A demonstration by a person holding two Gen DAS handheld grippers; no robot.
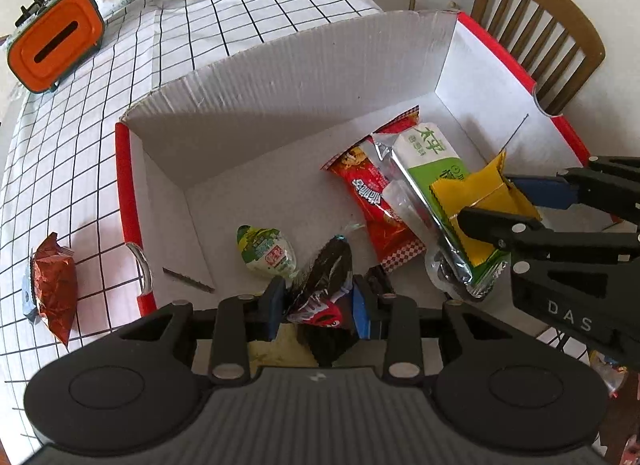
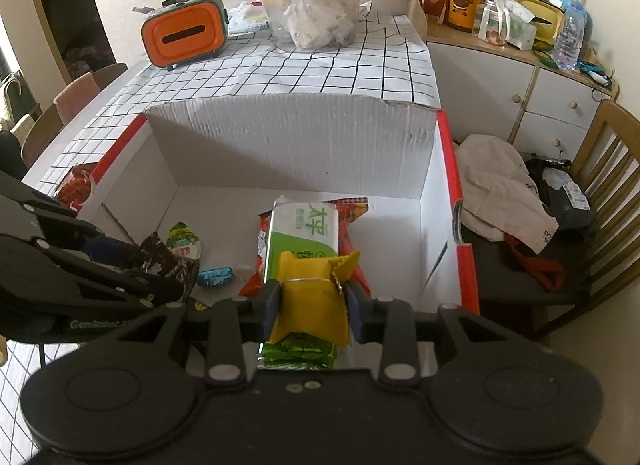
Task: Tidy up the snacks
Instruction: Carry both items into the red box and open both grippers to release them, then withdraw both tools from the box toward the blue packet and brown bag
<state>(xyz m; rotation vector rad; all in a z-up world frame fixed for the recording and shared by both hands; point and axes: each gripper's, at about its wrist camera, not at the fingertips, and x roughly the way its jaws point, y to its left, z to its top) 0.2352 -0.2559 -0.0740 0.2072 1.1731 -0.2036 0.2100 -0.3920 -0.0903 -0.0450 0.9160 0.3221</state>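
Note:
A white cardboard box (image 1: 280, 77) with red rims sits on the checked tablecloth; it also shows in the right wrist view (image 2: 288, 137). Inside lie a red snack packet (image 1: 372, 201), a green-and-white cracker pack (image 1: 428, 161) (image 2: 308, 229), a small green-white pouch (image 1: 268, 251) (image 2: 184, 241) and a blue candy (image 2: 216, 276). My left gripper (image 1: 318, 301) is shut on a dark brown snack packet (image 1: 328, 277) over the box's near edge. My right gripper (image 2: 312, 301) is shut on a yellow snack packet (image 2: 316, 289) (image 1: 480, 193) above the cracker pack.
A red foil snack (image 1: 54, 289) lies on the cloth left of the box. An orange tissue box (image 1: 54, 45), a clear bag (image 2: 316, 5) and a lamp stand at the table's far end. A wooden chair (image 1: 540, 29) and a cabinet (image 2: 520, 81) are to the right.

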